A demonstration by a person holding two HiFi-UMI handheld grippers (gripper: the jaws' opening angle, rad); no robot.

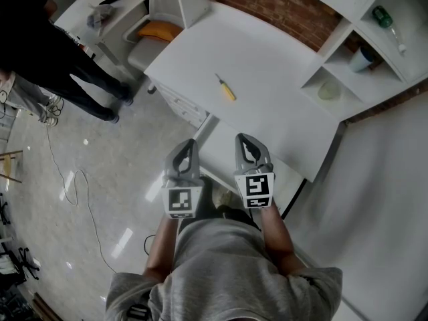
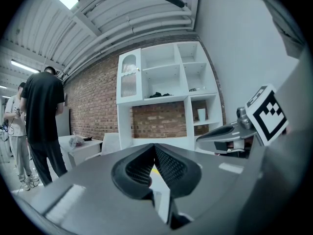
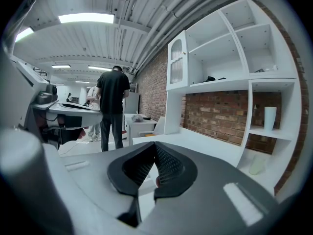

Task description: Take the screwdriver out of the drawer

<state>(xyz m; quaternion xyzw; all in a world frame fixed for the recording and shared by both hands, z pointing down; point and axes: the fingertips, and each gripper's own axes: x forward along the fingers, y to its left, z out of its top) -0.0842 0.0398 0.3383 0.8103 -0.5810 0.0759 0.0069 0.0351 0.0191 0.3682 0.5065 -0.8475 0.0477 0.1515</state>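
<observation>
A screwdriver [image 1: 225, 87] with a yellow handle lies on top of the white desk [image 1: 281, 105], near its middle. The drawer fronts [image 1: 184, 105] under the desk's left side look closed. Both grippers are held side by side close to the person's body, short of the desk's near edge and well apart from the screwdriver. My left gripper [image 1: 189, 142] [image 2: 155, 146] is shut with nothing in it. My right gripper [image 1: 245, 139] [image 3: 155, 145] is also shut and empty. A yellow sliver of the screwdriver [image 2: 155, 170] shows past the left jaws.
A white shelf unit [image 1: 334, 32] stands at the desk's far right, with a cup [image 1: 361, 59] and a green bottle [image 1: 382, 17]. A chair with an orange cushion [image 1: 159, 30] sits behind the desk. People [image 1: 60, 59] stand at the upper left. A cable [image 1: 73, 179] trails on the floor.
</observation>
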